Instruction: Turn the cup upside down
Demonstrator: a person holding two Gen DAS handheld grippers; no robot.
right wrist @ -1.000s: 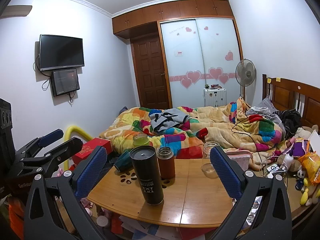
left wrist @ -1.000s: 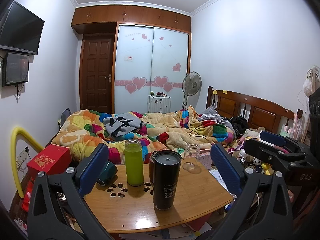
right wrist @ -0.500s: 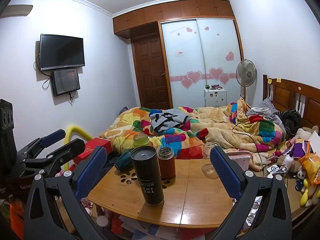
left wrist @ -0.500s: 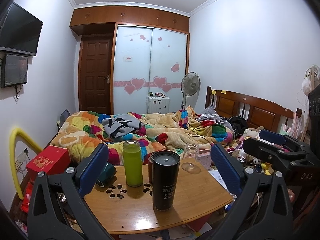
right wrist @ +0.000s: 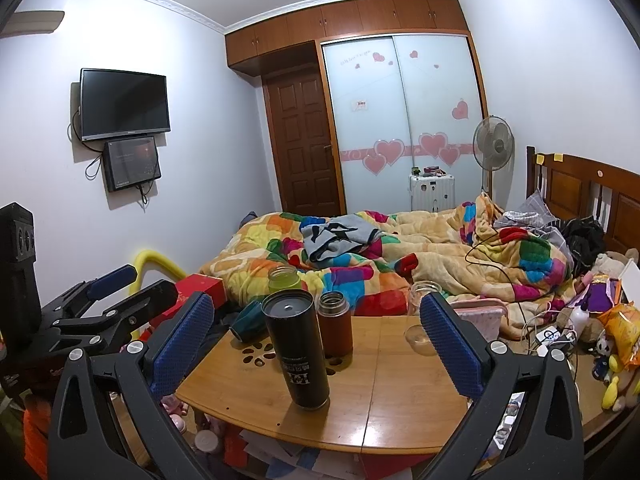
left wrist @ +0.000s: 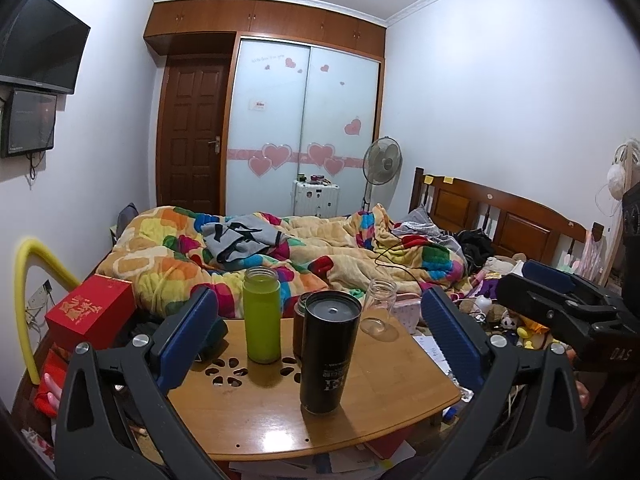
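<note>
— Since both claws are gaping with nothing between the pads, is anything gripped yet?

— No. The left gripper (left wrist: 318, 296) and the right gripper (right wrist: 315, 300) are both spread wide and empty, held short of the near edge of the wooden table (left wrist: 260, 420).

— What has changed in the last second?

— Hardly anything: the left view has slid a touch, the right one has held still, and nothing on the table has moved. I read that as the reach not having begun.

— Where is the cup?

— Nearest is the black tumbler (left wrist: 326, 360), upright with its lid on, framed between the fingers in both views. It is my guess for the target. Just behind it stand a green bottle (left wrist: 262, 320) and a brown flask (right wrist: 335, 328), close enough to get knocked during a flip.

— Other candidates?

— A clear glass jar (left wrist: 378, 308) stands upright, mouth up, at the far right edge, and a teal cup (right wrist: 248, 320) lies on its side at the far left. Beyond them is the patchwork quilt (left wrist: 360, 256) on the bed.
</note>
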